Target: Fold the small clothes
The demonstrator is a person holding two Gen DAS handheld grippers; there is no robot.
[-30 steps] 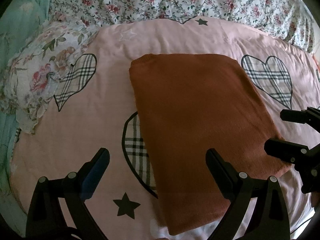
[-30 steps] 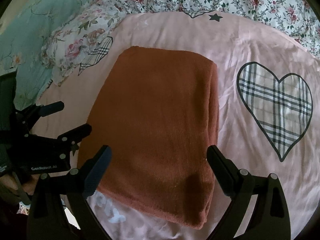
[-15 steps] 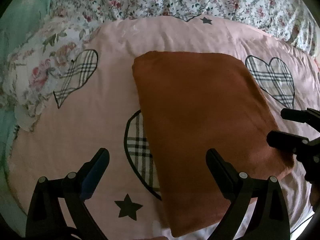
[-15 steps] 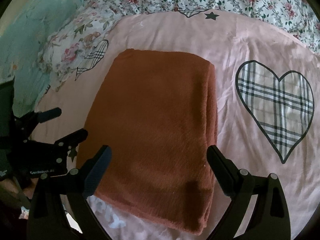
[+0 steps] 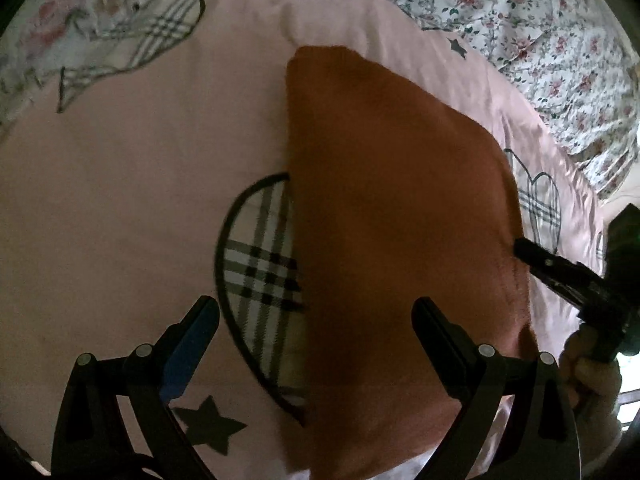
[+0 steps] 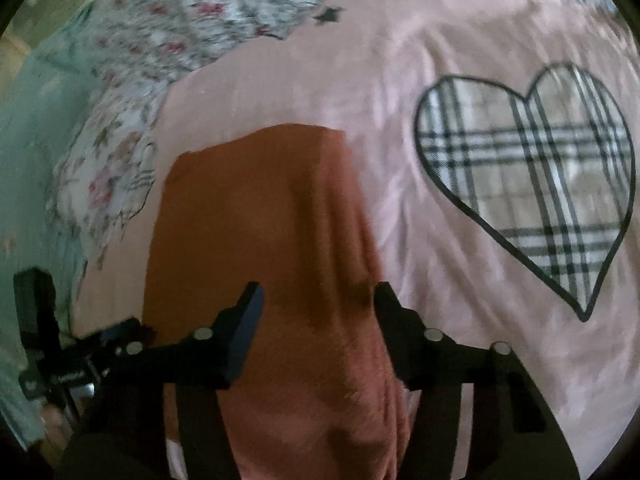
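A folded rust-brown garment lies flat on the pink bedspread. My left gripper is open, low over the garment's near left edge, one finger over the bedspread and one over the cloth. My right gripper is partly closed, its jaws astride the raised right fold of the garment without clamping it. The right gripper also shows at the garment's right edge in the left wrist view. The left gripper shows at the lower left of the right wrist view.
The pink bedspread has plaid heart prints and black stars. A floral quilt lies along the far side. A floral pillow and teal sheet lie to the left.
Both grippers have dropped closer to the garment's near end. The right gripper's jaws have narrowed around the right fold. The garment lies where it was.
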